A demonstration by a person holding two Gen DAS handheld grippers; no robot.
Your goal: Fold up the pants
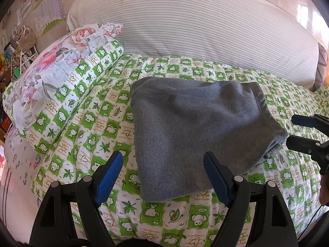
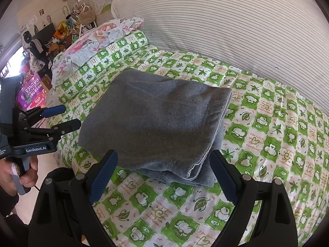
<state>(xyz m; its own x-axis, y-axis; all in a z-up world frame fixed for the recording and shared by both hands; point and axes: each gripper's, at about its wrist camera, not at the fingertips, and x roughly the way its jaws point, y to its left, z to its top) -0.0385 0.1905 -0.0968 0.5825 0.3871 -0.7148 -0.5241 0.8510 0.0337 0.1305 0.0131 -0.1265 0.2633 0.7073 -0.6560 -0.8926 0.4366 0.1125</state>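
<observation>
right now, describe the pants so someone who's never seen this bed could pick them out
Start at the big white striped cushion along the far side of the bed, then drop to the green-and-white checked quilt in front of it. The pants are the folded grey bundle lying on that quilt: the only plain, unpatterned fabric there, unlike the floral pillow farther left.

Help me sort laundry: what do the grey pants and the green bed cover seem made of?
Grey pants: likely fleece or sweatshirt knit; matte, fuzzy, thick soft folds. Green bed cover: probably quilted cotton; printed squares, puckered stitching, no sheen.
</observation>
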